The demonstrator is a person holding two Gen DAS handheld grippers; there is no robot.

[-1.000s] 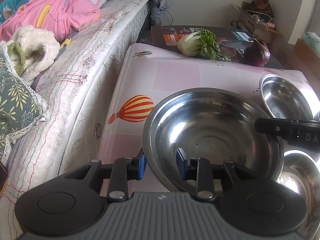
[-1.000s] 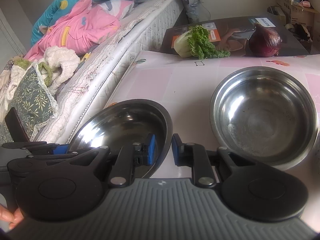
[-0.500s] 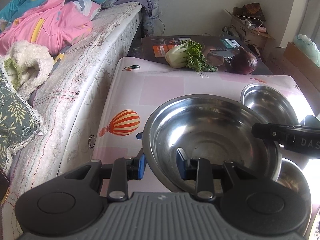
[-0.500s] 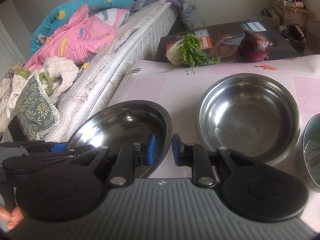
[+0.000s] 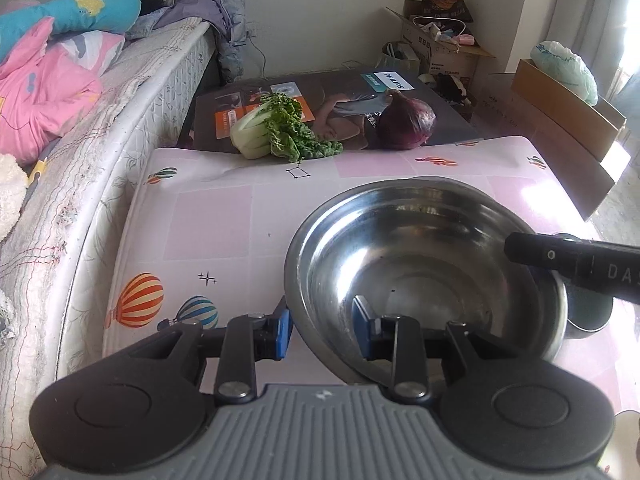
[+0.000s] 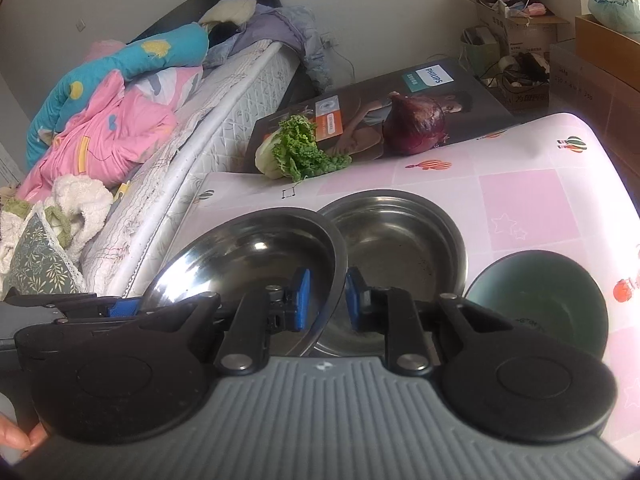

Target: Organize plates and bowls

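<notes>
Large steel bowl (image 5: 424, 276) fills the lower right of the left wrist view, held off the pink balloon-print surface (image 5: 212, 220). Left tool (image 5: 320, 330): jaws part-way closed, one blue pad outside the near rim wall and one inside, gripping it. Right tool (image 6: 323, 300): jaws narrow, pinching the opposite rim at centre frame of the right wrist view; the same tool's finger shows as a black bar at the right edge of the left view. In the right view the held bowl overlaps a second steel bowl (image 6: 400, 240) resting on the surface just behind it; a dark green bowl (image 6: 548, 296) sits at lower right. Judgement: thin polished steel, stiff, light for its width, not fragile, but slick. The rolled rim is the only real purchase; two opposed rim grips suit the span, since one would let it swing or slide. Nesting looks the likely step; expect clatter and skating when steel meets steel.
</notes>
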